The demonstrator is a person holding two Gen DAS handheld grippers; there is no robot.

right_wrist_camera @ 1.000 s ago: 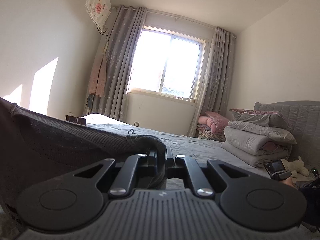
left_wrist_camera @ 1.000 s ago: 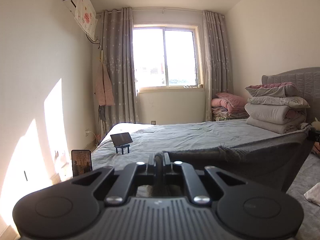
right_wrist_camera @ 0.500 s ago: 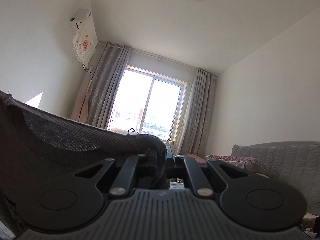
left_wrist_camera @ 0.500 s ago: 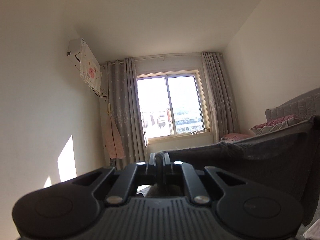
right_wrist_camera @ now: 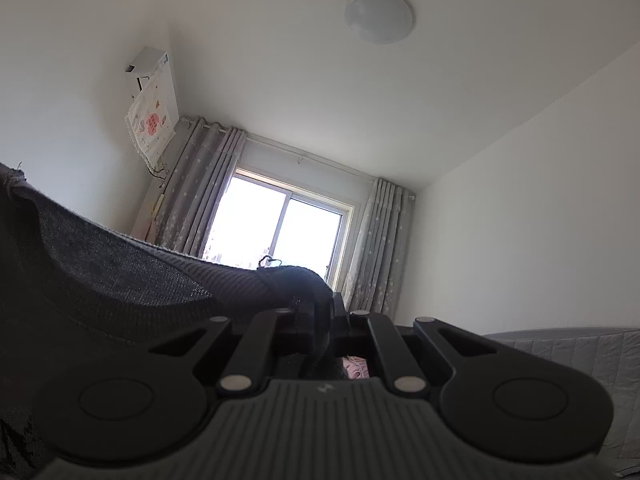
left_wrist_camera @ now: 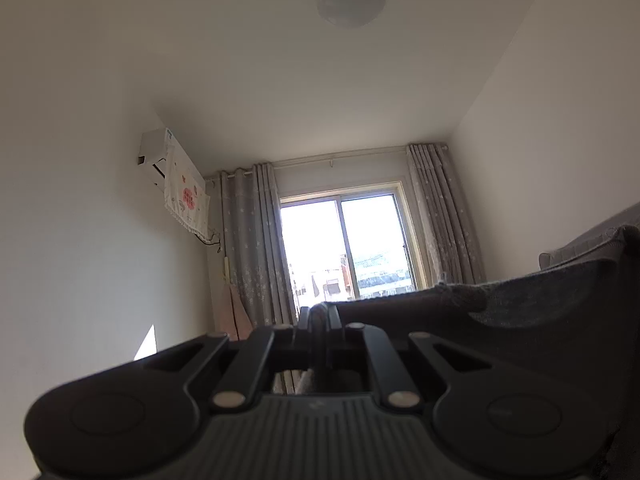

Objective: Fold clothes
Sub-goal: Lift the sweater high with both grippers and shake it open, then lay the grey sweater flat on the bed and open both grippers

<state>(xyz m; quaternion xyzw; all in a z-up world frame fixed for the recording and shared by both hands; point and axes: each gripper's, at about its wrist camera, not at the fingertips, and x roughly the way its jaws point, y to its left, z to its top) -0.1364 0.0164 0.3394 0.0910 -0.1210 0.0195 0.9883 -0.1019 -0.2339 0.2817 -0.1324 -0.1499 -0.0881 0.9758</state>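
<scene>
both grippers, left (left_wrist_camera: 319, 314) & right (right_wrist_camera: 329, 306), clamped tight on dark grey knit garment (right_wrist_camera: 120, 276) stretched across lower frame, no fold visible yet imo

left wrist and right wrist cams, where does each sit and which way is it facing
Left wrist: sits on the left tool, tilted up toward the window and ceiling lamp; shows its own tool shut on the dark grey garment, which runs off to the right.
Right wrist: sits on the right tool, also tilted up at the window and lamp; its tool is shut on the same garment, which runs off to the left.
Shared: window, curtains, air conditioner, lamp, garment.
</scene>
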